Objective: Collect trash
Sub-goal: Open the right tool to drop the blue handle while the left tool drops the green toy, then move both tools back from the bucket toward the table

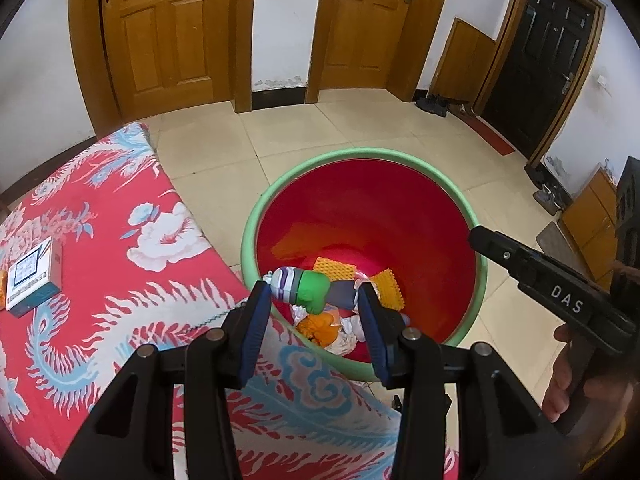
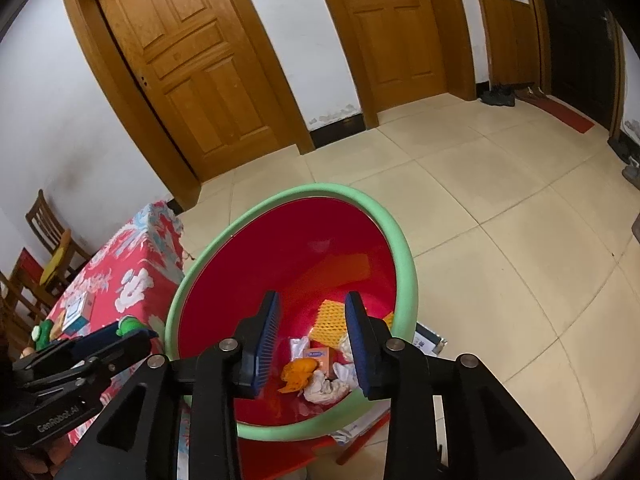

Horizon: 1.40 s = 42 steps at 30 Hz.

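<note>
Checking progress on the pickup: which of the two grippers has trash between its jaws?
The left gripper: a green-and-purple wrapper sits between its jaws above the bin. The right gripper is empty.

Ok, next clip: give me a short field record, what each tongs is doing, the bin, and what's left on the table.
left tongs: shut on toy, held over bin
right tongs: open, empty, over bin
bin: red inside, green rim, on floor beside table
bin contents: orange mesh, orange peel, white wrappers, small carton
table: red floral cloth; box on it
</note>
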{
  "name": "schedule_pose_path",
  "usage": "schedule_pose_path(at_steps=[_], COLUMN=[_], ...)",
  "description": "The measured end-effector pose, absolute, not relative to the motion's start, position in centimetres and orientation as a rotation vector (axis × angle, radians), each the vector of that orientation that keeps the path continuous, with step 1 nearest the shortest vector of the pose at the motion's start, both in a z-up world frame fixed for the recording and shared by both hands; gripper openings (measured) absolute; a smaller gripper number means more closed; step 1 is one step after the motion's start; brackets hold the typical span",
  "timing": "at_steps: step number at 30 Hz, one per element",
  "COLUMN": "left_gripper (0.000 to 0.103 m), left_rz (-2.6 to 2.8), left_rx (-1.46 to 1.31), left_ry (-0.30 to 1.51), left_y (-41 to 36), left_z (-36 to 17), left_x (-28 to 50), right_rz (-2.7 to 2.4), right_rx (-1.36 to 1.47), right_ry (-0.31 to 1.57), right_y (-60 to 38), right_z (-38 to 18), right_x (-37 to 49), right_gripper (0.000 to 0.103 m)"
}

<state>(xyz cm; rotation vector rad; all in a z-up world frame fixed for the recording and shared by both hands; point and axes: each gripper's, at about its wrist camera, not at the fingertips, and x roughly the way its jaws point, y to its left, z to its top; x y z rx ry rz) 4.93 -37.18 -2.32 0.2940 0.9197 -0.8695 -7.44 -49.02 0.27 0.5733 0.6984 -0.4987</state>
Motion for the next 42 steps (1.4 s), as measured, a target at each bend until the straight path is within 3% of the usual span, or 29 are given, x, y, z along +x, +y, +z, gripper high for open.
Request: schedule_pose_path(at_steps=[22, 39, 42], left_gripper=[0.046, 0.047, 0.047], left_rz=[-0.820, -0.693, -0.661], left_rx=[0.281, 0.191, 0.173], left_ry=[0.869, 0.827, 0.815], left_y=[-35.4, -29.2, -27.7], left_z=[-0.8, 1.9, 2.5], left_x=[5.0, 6.8, 7.3], right_rz=[-0.493, -0.409, -0.387], right_rx=[0.560, 0.494, 0.478], right_ry=[0.667, 0.657, 0.657], right_y=[-48.0, -43.7, -42.6], right_z=[1.9, 4.4, 4.8], right_x=[-8.3, -5.9, -5.2], right_gripper=[0.035, 0.043, 0.057])
